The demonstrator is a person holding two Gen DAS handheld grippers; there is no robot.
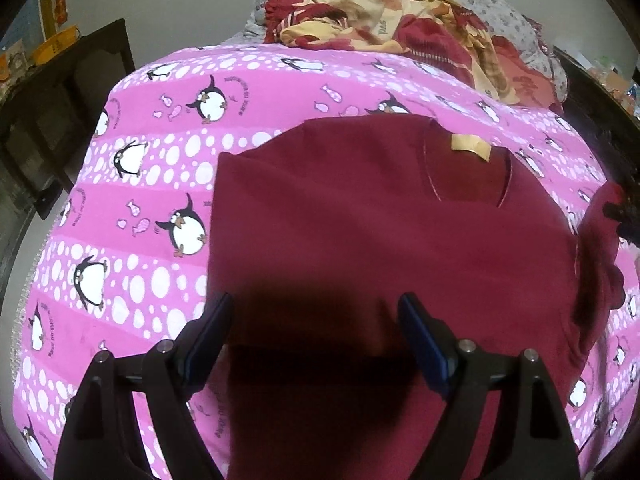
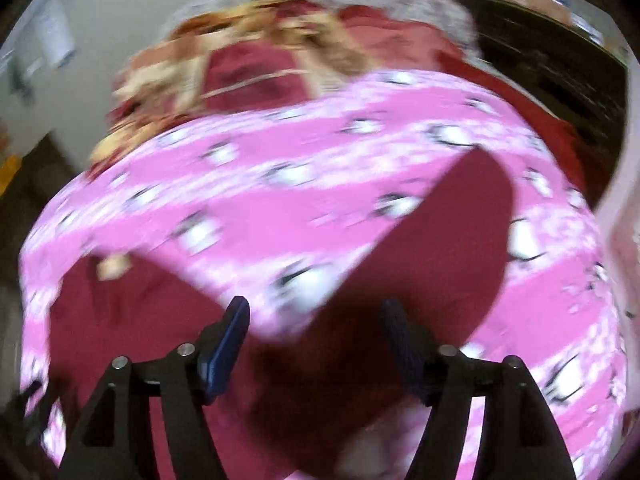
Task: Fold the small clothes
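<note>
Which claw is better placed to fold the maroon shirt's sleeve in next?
Right, probably. The right claw hangs open over the spread sleeve; the left claw is open over the maroon shirt body.

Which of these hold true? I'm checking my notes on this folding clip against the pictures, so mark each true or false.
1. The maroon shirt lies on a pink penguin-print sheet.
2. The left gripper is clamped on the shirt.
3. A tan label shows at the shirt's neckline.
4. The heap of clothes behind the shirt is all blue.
1. True: the maroon shirt lies spread on the pink penguin-print sheet.
2. False: the left gripper is open above the shirt, pressing on nothing.
3. True: a tan label sits inside the neckline.
4. False: the heap of clothes is red, cream and orange.
</note>
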